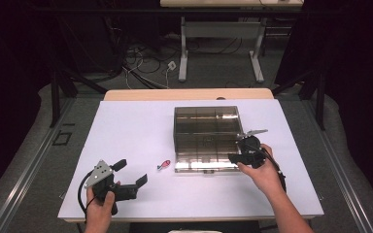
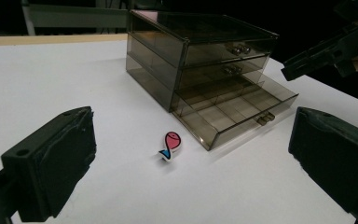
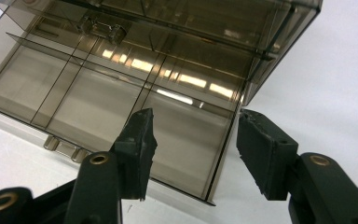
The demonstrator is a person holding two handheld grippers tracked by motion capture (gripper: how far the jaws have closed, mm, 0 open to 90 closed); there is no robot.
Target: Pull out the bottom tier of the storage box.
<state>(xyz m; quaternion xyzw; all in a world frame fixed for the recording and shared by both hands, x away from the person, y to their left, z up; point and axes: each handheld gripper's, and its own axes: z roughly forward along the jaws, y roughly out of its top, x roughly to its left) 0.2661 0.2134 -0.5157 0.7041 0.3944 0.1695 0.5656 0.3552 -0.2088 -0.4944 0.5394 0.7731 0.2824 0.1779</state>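
A smoked-plastic drawer unit stands on the white worktop, with its bottom drawer pulled out and its divided compartments seen to be bare. The jaws of the right gripper are held half open over the drawer's corner; one jaw is seen over the inside of the drawer, the other beyond its side wall, and no pad is pressed on the plastic, so nothing is gripped. The drawer is judged to have been opened so that something can be dropped in.

A small pink and blue fish-shaped piece is left lying flat on the worktop, ahead of the jaws of the left gripper and roughly between their lines, just beside the drawer's front corner. Those jaws are spread wide and are empty, apparently kept pointed at the piece so that it can be closed on next and carried into a compartment.
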